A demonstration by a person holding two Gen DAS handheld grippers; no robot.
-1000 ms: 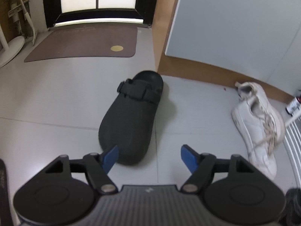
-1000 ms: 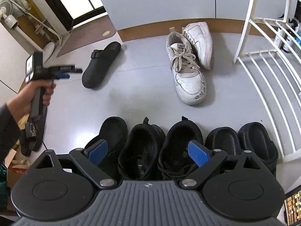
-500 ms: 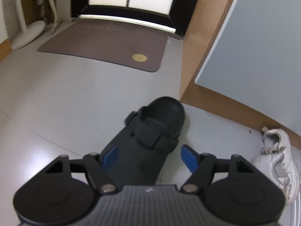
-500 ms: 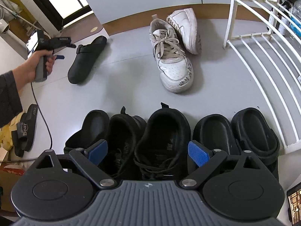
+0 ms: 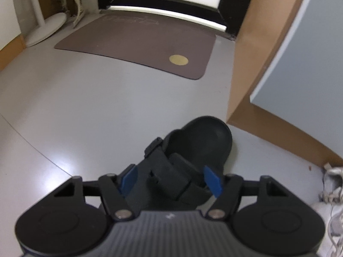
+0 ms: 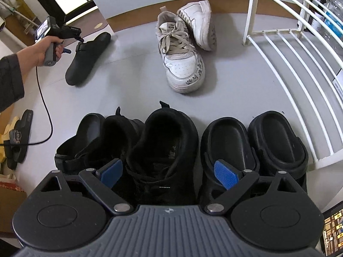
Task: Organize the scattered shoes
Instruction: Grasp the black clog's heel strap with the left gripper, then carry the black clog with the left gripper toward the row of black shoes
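Observation:
A black clog [image 5: 199,141] lies alone on the grey floor, seen from afar too [image 6: 88,62]. My left gripper [image 5: 170,178] hangs over its buckle strap with a blue pad on each side. The jaws are closing, and I see no firm press on the clog. A person's hand holds that gripper [image 6: 78,37]. My right gripper [image 6: 169,173] stands open over a black sneaker [image 6: 165,137] in a row of black shoes, with nothing held. Two white sneakers [image 6: 182,64] lie loose beyond the row, one leaning on the other.
A brown doormat [image 5: 139,42] lies before the glass door. A brown-edged wall corner [image 5: 242,75] juts out close to the clog. A white wire rack [image 6: 289,53] stands at the right, and a black slide sandal [image 6: 19,137] lies at the left edge.
My left gripper has slid forward along the clog from its toe to the strap, come lower, and its jaws have narrowed a little. The right gripper has sunk closer to the row of black shoes.

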